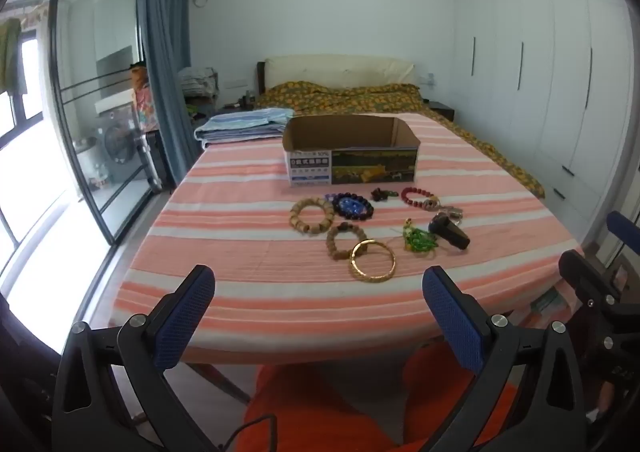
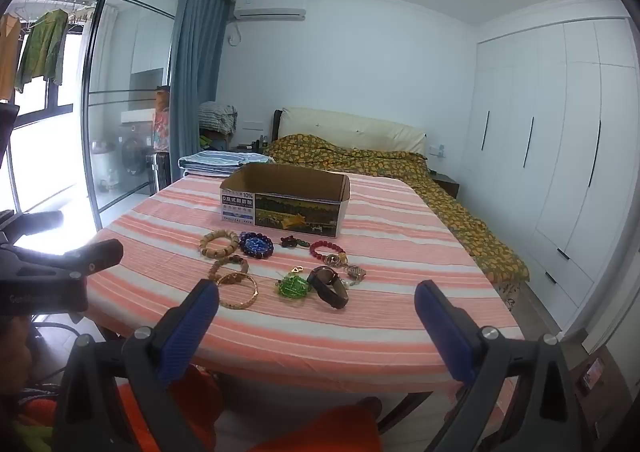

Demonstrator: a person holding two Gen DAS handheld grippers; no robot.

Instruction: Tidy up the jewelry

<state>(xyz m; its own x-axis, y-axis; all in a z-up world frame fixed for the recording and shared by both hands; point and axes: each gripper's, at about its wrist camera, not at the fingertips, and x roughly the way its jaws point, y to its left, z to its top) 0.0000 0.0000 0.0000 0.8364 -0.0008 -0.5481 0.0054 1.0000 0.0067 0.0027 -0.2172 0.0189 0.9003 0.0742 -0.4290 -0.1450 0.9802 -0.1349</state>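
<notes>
Several pieces of jewelry lie on the pink striped cloth in front of an open cardboard box: a gold bangle, two wooden bead bracelets, a dark blue bead bracelet, a red bead bracelet, a green glass piece and a dark watch. The box, bangle, green piece and watch also show in the right wrist view. My left gripper and right gripper are both open and empty, held short of the table's near edge.
Folded blue cloth lies behind the box to the left. A bed with a yellow patterned cover is beyond. White wardrobes line the right wall; glass sliding doors stand to the left. Orange-clad legs are below the grippers.
</notes>
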